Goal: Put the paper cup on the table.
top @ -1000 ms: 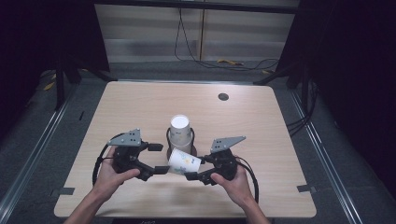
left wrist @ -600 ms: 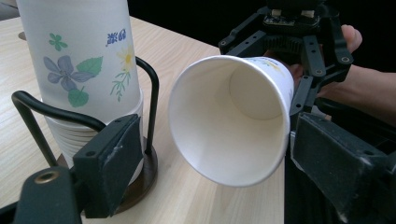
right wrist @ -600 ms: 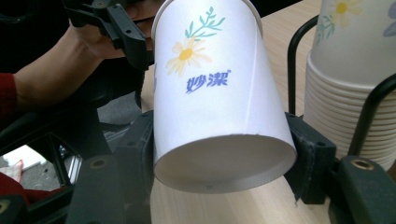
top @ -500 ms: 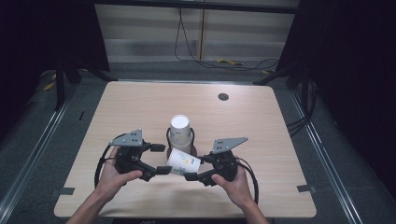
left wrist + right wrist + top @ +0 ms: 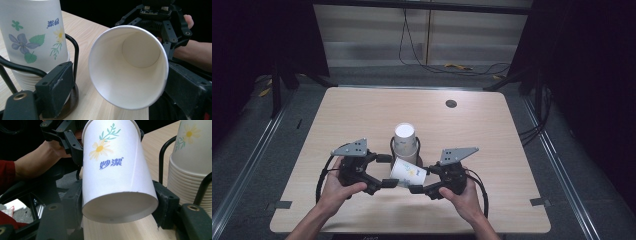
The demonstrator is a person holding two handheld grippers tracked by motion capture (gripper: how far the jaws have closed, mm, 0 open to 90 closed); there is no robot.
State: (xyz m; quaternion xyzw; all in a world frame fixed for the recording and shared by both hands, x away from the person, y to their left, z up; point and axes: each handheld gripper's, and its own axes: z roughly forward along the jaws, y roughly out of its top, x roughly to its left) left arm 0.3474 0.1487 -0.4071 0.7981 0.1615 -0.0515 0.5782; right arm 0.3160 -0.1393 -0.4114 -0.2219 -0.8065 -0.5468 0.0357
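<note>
I have one paper cup [image 5: 408,172] lying on its side in the air just in front of the stack of paper cups [image 5: 404,142], which sits upside down in its wire holder [image 5: 417,150]. My right gripper [image 5: 421,189] is clenched across the cup's base end; in the right gripper view both pads press its wall near the bottom rim. My left gripper [image 5: 385,171] stands released around the cup's open mouth [image 5: 128,66], its jaws flanking the rim without pressing. I judge the cup very light, thin-walled and easily crushed, and slick on its printed outside. The base ring is its stiffest part, so that is the place to grip; the mouth would buckle under a squeeze.
</note>
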